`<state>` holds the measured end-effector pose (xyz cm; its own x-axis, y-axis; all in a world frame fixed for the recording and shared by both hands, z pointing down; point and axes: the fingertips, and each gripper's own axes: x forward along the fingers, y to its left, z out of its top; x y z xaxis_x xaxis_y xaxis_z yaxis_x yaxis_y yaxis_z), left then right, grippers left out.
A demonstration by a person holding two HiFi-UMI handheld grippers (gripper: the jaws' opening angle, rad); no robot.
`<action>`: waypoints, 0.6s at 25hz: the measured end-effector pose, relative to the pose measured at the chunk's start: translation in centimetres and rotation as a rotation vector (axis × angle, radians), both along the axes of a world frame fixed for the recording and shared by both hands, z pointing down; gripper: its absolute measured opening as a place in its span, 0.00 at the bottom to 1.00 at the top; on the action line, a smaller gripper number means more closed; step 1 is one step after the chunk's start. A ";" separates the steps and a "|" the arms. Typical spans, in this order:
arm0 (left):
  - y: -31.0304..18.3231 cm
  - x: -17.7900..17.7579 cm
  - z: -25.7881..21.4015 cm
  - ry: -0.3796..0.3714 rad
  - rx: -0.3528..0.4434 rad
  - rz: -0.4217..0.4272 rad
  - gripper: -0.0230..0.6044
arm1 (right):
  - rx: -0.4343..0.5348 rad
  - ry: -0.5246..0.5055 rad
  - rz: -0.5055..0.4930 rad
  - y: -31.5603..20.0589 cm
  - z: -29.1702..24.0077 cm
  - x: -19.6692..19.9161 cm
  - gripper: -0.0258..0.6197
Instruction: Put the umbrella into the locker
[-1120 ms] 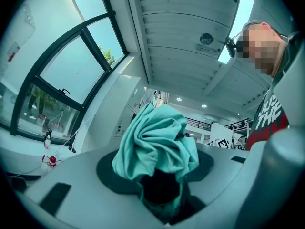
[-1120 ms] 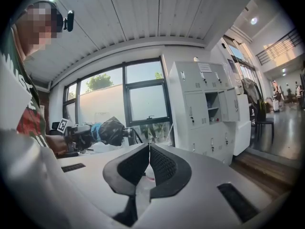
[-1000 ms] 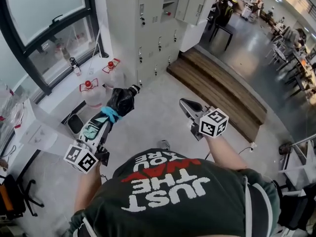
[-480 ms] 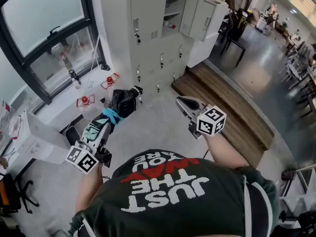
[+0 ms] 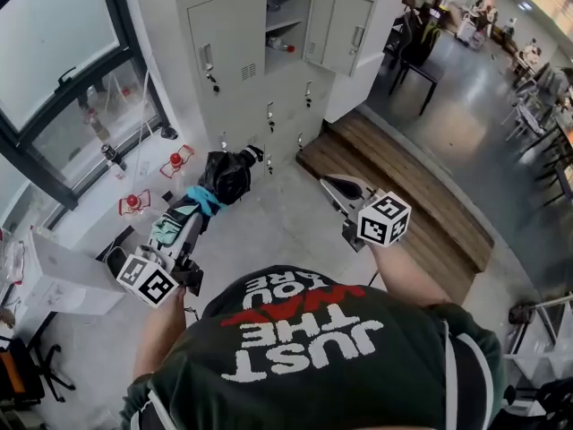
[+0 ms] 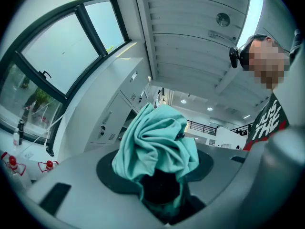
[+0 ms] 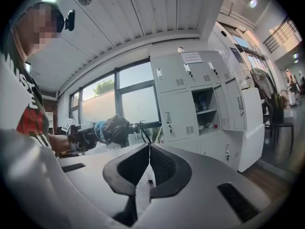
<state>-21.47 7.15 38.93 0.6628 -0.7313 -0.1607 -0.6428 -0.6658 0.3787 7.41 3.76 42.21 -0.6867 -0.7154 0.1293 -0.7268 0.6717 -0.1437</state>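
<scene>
A folded black umbrella (image 5: 226, 176) with a teal strap sticks out ahead of my left gripper (image 5: 192, 213), which is shut on its handle end. In the left gripper view its teal fabric (image 6: 155, 144) fills the space between the jaws of the left gripper (image 6: 158, 171). The right gripper (image 5: 333, 184) is shut and holds nothing; its pads meet in the right gripper view (image 7: 148, 149). That view also shows the umbrella (image 7: 115, 129) off to the left. The grey locker (image 5: 235, 61) stands ahead, with one compartment (image 5: 286, 21) open and its door (image 5: 345, 30) swung out.
A raised wooden platform (image 5: 403, 186) lies to the right of the lockers. Red-capped jugs (image 5: 175, 162) and white boxes (image 5: 63, 276) sit on the floor under the window (image 5: 54, 70) at the left. Chairs and tables (image 5: 537, 88) stand at the far right.
The person has walked toward the lockers, which now look nearer and larger. Both grippers came forward with them, the umbrella still in the left one.
</scene>
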 end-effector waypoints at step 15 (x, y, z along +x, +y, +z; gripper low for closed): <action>-16.4 5.1 2.7 0.044 -0.031 0.196 0.39 | -0.053 0.039 0.202 -9.8 2.7 5.7 0.09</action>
